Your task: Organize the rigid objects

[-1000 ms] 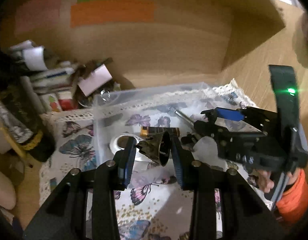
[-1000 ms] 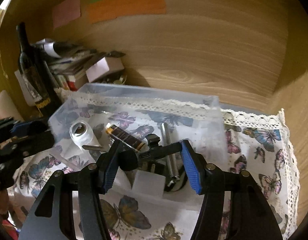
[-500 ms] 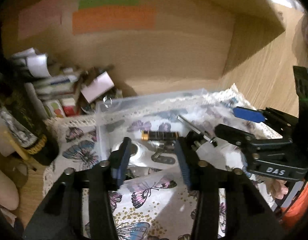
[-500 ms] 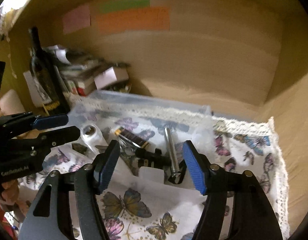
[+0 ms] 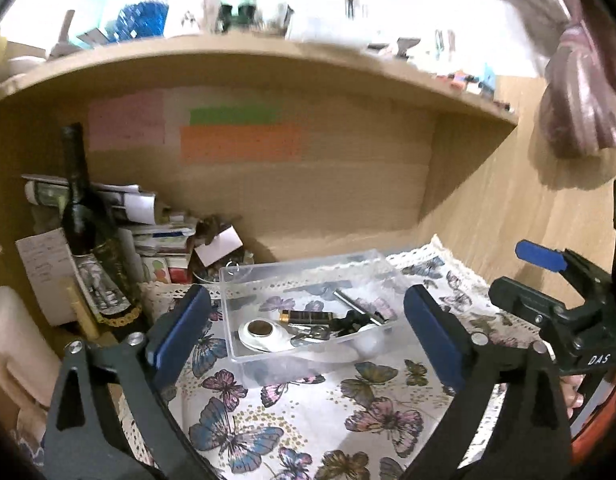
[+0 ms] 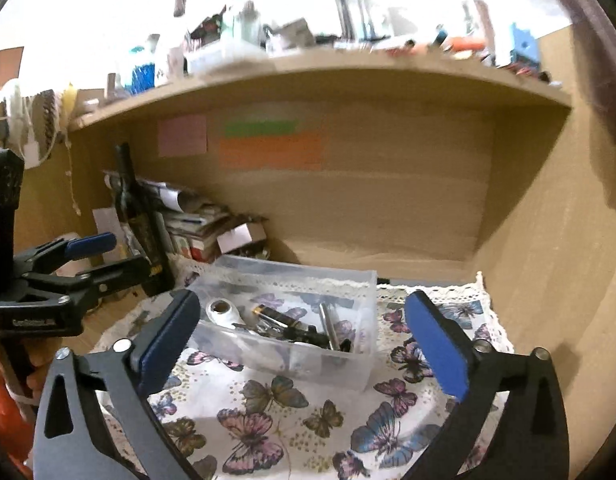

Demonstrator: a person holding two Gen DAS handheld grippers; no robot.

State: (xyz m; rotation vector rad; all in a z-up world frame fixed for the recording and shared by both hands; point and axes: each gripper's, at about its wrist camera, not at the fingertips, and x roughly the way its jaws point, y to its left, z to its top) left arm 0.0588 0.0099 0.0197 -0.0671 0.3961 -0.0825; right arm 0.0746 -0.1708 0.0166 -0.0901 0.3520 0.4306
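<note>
A clear plastic bin (image 5: 381, 268) (image 6: 331, 364) sits on a butterfly-print cloth (image 5: 308, 420) (image 6: 292, 412). Inside lie a white tape roll (image 5: 262, 330) (image 6: 222, 310), a black-and-gold tube (image 5: 306, 316) (image 6: 278, 316), a metal rod (image 5: 349, 300) (image 6: 327, 326) and a black piece (image 5: 351, 322). My left gripper (image 5: 304, 336) is open and empty, held back in front of the bin. My right gripper (image 6: 304, 340) is open and empty, also back from the bin. The right gripper shows at the right of the left wrist view (image 5: 547, 288); the left gripper shows at the left of the right wrist view (image 6: 68, 272).
A dark wine bottle (image 5: 84, 224) (image 6: 140, 220) stands left of the bin beside a pile of papers and small boxes (image 5: 160, 232) (image 6: 204, 228). The wooden back wall (image 5: 308, 184) carries coloured notes. A shelf overhead (image 5: 268, 56) holds clutter. A wooden side wall (image 6: 547, 240) stands at the right.
The left gripper let go of a small brass bell, and the right gripper of a black piece, into the bin. Both opened wide and pulled back and up from it.
</note>
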